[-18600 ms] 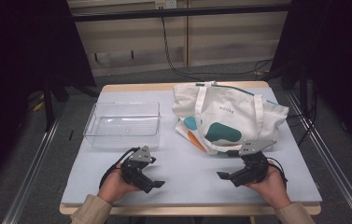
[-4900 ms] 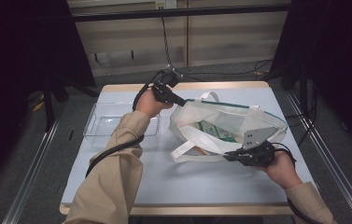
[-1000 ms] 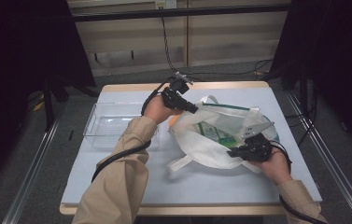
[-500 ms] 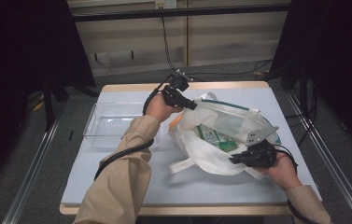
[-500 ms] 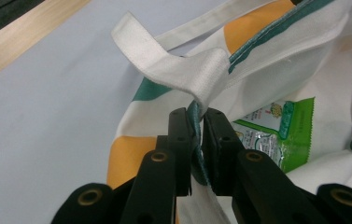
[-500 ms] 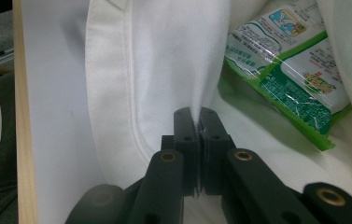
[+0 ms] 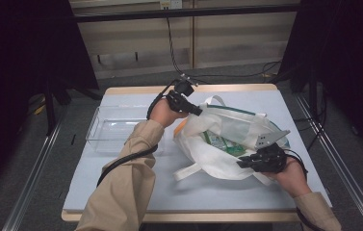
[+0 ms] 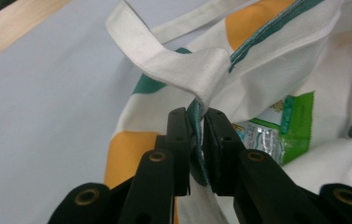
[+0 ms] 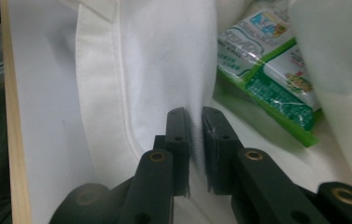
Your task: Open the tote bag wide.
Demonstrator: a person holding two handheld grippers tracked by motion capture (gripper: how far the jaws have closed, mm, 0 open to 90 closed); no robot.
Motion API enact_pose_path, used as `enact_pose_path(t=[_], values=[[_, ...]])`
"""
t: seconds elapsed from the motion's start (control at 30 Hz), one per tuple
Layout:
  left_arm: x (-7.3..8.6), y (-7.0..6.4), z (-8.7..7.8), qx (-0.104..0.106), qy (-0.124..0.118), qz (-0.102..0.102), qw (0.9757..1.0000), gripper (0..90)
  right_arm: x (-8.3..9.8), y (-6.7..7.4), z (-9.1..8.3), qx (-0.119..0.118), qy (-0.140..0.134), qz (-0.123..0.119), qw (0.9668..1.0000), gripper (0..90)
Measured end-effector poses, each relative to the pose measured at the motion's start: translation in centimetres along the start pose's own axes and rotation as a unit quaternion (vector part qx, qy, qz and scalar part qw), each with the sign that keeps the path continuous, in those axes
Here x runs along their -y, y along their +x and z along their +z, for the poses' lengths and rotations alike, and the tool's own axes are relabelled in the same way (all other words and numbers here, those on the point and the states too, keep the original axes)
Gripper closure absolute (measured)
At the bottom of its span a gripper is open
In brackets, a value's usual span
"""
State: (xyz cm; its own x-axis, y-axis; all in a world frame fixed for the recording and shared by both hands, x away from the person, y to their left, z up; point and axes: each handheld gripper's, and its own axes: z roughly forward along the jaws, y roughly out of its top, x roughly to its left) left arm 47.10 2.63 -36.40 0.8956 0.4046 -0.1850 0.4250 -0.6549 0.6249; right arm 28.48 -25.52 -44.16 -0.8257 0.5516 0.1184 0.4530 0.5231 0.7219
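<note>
1. At the left of the table [image 7: 121, 192] stands a clear plastic bin [image 7: 114, 129]; it looks empty, so nothing from the bag has gone into it.
2. The left gripper [image 7: 194, 110] reaches in over the far side of the white tote bag [image 7: 227, 163] and is clamped on the green-trimmed rim [image 8: 198, 154], just under the looped handle strap [image 8: 173, 60], lifting that edge.
3. The tote bag lies at the middle-right of the table with its mouth pulled open; green snack packets [image 7: 220, 143] show inside, none drawn out yet.
4. The right gripper [image 7: 244, 162] sits at the near rim. Its jaws have just been opening, yet a fold of the white cloth [image 9: 197, 135] sits between them, and the pads seem to pinch it lightly.
5. My judgement: the bag is opened, which is the early part; taking the packets out, perhaps to the bin, is all left.
</note>
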Motion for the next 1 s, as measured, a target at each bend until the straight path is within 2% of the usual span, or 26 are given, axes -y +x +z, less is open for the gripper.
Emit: enact_pose_path(t=[0.07, 0.13, 0.2, 0.23, 0.3, 0.33, 0.47, 0.53, 0.6, 0.73, 1.0], values=[[0.2, -0.1, -0.3, 0.011, -0.004, 0.002, 0.9999, 76.7, -0.2, -0.1, -0.3, 0.007, -0.007, 0.007, 0.9999, 70.6], [0.4, -0.2, -0.4, 0.020, -0.013, -0.006, 0.9997, 68.5, -0.5, -0.2, -0.5, 0.010, -0.010, 0.013, 0.9998, 68.6], [0.6, -0.4, -0.6, 0.024, -0.011, 0.006, 0.9996, 65.4, -0.8, -0.3, -0.8, 0.016, -0.013, 0.011, 0.9997, 65.3], [0.7, -0.5, -0.6, 0.030, -0.016, 0.004, 0.9994, 61.3, -1.0, -0.3, -1.0, 0.017, -0.016, 0.015, 0.9996, 63.8], [0.8, -0.7, -0.8, 0.026, -0.012, 0.015, 0.9995, 56.4, -1.2, -0.3, -1.2, 0.021, -0.022, 0.018, 0.9994, 61.0], [0.9, -0.9, -0.9, 0.028, -0.018, 0.013, 0.9994, 53.7, -1.4, -0.3, -1.3, 0.023, -0.024, 0.018, 0.9993, 60.3], [1.2, -1.3, -1.6, 0.025, -0.010, 0.027, 0.9993, 46.3, -2.0, -0.5, -1.7, 0.027, -0.032, 0.027, 0.9988, 58.5], [1.5, -1.5, -1.9, 0.026, -0.016, 0.028, 0.9991, 44.4, -2.3, -0.5, -1.8, 0.027, -0.034, 0.023, 0.9988, 58.5], [1.6, -1.6, -2.3, 0.022, -0.009, 0.032, 0.9992, 43.5, -2.6, -0.5, -1.9, 0.031, -0.036, 0.021, 0.9987, 58.7], [1.7, -1.8, -3.1, 0.019, -0.013, 0.035, 0.9991, 42.7, -3.5, -0.5, -2.4, 0.034, -0.039, 0.018, 0.9985, 59.8], [2.1, -2.6, -4.7, 0.021, -0.017, 0.048, 0.9985, 44.4, -4.7, -0.8, -2.8, 0.039, -0.036, 0.011, 0.9985, 66.6]])
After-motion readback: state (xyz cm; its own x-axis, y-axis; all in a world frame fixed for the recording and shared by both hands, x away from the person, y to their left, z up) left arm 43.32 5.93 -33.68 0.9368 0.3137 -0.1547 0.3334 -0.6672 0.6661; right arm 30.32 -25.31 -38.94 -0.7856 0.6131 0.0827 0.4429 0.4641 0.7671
